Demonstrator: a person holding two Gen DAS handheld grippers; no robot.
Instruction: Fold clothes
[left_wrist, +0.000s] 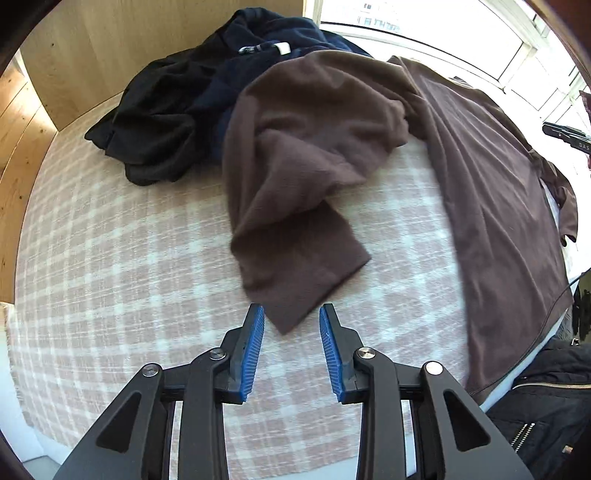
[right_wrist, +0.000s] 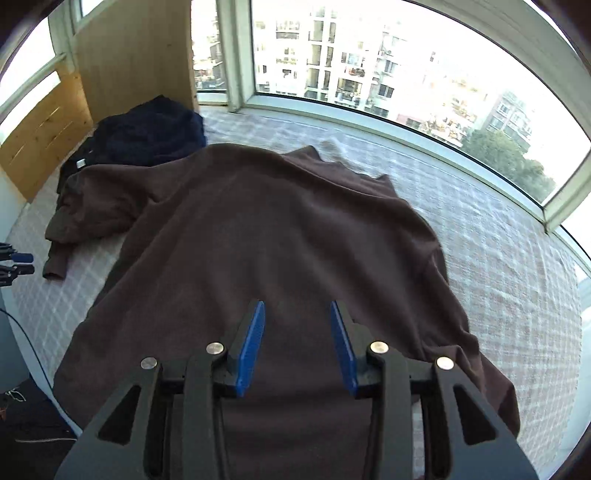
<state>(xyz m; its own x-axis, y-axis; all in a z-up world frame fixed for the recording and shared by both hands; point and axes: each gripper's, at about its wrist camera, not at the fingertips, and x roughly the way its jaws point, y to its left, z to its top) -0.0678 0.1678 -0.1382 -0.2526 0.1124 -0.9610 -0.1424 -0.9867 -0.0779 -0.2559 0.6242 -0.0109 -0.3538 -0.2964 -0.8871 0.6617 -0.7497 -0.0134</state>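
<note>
While both grippers hang over the bed with nothing between their jaws, the brown top lies spread across the plaid cover (left_wrist: 122, 258), ready for its next fold. Nearest in the left wrist view, the left gripper (left_wrist: 291, 314) points steeply down with its jaws apart, and the cuff (left_wrist: 295, 280) of the brown sleeve (left_wrist: 295, 177) lies on the cover just beyond the blue pads (left_wrist: 255, 343), its corner showing in the gap but not pinched. That sleeve is bunched and turned in toward the middle of the cover, which I judge to be a fold only half made. Nearest in the right wrist view, the right gripper (right_wrist: 297, 314) also has its jaws apart, above the hem end of the brown top (right_wrist: 280, 229); no cloth is caught in them. The body lies fairly flat and lengthwise, collar end toward the window (right_wrist: 369, 66), probably so each gripper can work one side. Farther off, a dark pile (left_wrist: 177, 110) of black and navy clothes waits near the wooden panel (left_wrist: 110, 48), apparently not yet folded. Only the left view shows the cuff lying close to the jaws, and a black jacket (left_wrist: 546, 406) at the near edge. Only the right view shows the whole top, its far sleeve (right_wrist: 491, 350) trailing to the right, and the left gripper's tips at the frame edge beside the near sleeve.
</note>
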